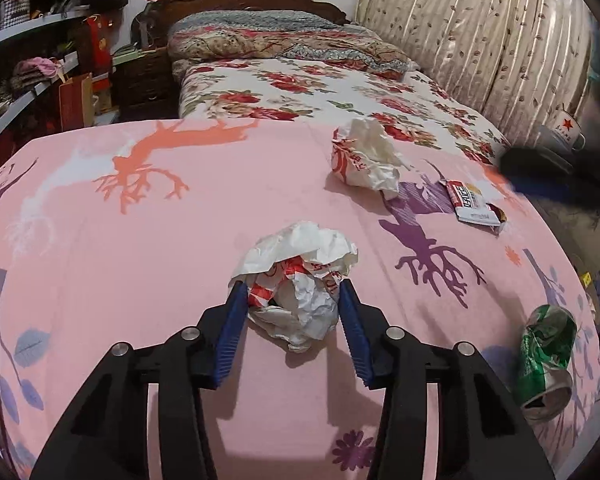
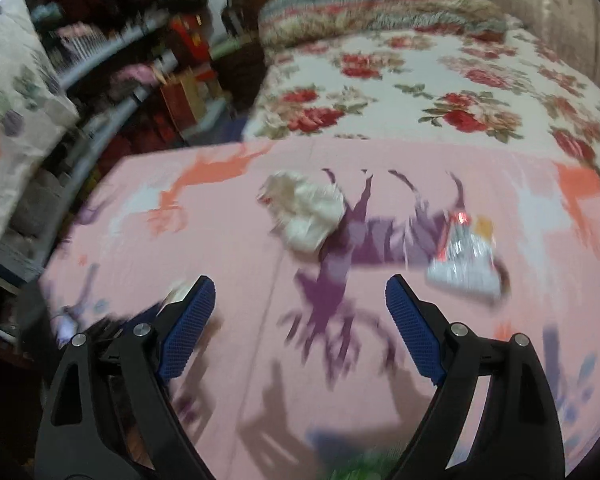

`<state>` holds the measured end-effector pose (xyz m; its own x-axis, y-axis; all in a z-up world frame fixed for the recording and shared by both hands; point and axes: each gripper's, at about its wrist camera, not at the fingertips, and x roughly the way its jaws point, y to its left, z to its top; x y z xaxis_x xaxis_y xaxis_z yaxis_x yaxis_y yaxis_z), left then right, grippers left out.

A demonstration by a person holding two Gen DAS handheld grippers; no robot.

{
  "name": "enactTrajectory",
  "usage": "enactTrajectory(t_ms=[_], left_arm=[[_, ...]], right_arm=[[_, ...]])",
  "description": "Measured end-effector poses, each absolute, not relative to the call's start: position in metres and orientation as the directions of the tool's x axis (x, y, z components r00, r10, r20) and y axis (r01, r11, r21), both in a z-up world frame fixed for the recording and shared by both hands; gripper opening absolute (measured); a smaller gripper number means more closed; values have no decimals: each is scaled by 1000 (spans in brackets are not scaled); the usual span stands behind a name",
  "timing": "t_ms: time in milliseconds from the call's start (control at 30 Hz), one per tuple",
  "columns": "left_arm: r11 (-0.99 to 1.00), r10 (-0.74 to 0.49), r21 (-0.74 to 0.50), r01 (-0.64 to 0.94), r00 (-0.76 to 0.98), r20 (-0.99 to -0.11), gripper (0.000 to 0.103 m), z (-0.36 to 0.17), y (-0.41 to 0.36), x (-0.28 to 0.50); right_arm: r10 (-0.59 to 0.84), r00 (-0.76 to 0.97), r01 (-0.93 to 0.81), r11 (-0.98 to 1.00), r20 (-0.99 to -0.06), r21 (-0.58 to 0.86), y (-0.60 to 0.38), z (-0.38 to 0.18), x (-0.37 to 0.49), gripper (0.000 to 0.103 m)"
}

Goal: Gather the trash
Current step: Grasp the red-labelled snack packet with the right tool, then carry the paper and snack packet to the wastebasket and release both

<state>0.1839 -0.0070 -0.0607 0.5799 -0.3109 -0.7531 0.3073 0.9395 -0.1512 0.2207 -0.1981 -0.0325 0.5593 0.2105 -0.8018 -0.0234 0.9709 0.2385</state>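
A crumpled white and red paper wrapper (image 1: 300, 280) lies on the pink sheet (image 1: 140, 240), between the blue pads of my left gripper (image 1: 292, 292), which is open around it, pads close to its sides. A second crumpled wrapper (image 1: 366, 156) lies farther back, also in the right wrist view (image 2: 306, 210). A flat red and white packet (image 1: 474, 202) lies to its right, also in the right wrist view (image 2: 464, 258). A crushed green can (image 1: 544, 360) lies at the right. My right gripper (image 2: 300, 296) is open and empty above the sheet; that view is blurred.
A floral bedspread (image 1: 320, 88) and a folded quilt (image 1: 276, 40) lie beyond the pink sheet. Cluttered shelves (image 1: 32, 72) stand at the left. A patterned curtain (image 1: 480, 40) hangs at the right. A white mug with a red star (image 1: 566, 130) sits at the far right.
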Motion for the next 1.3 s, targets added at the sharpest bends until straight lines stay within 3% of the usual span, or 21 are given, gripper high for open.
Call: enactTrajectory(t_ms=[267, 367, 600, 733, 967, 1000, 1033, 1067, 1100, 1167, 1300], left_arm=[[932, -339, -183, 314, 572, -747, 44, -62, -4, 184], [928, -346, -184, 323, 569, -746, 44, -62, -5, 183], [926, -349, -182, 331, 564, -749, 44, -63, -6, 184], [924, -353, -184, 335, 560, -750, 44, -63, -6, 184], [922, -355, -183, 340, 559, -750, 44, -63, -7, 184], [922, -355, -183, 340, 558, -750, 44, -63, -7, 184], [922, -355, -184, 340, 558, -750, 44, -63, -7, 184], [922, -355, -184, 340, 559, -749, 44, -63, -7, 184], [922, -356, -185, 340, 559, -749, 44, -63, -7, 184], [921, -360, -188, 342, 558, -747, 44, -63, -7, 184], [906, -393, -204, 371, 559, -730, 40, -60, -8, 182]], right_arm=[[170, 399, 43, 978, -901, 204, -188, -77, 324, 89], [206, 426, 55, 966, -881, 253, -203, -70, 324, 89], [119, 481, 200, 950, -868, 241, -286, -55, 309, 89], [62, 456, 303, 927, -888, 220, -326, -74, 293, 89], [58, 398, 304, 933, -915, 191, -328, -112, 284, 88], [50, 393, 291, 940, -918, 176, -326, -114, 282, 84], [-6, 399, 246, 964, -917, 100, -316, -113, 278, 66], [-37, 404, 209, 977, -914, 52, -309, -112, 277, 55], [-17, 417, 186, 980, -909, 67, -305, -111, 273, 40], [22, 424, 191, 975, -905, 114, -307, -107, 265, 31], [37, 469, 181, 974, -882, 137, -314, -92, 241, 30]])
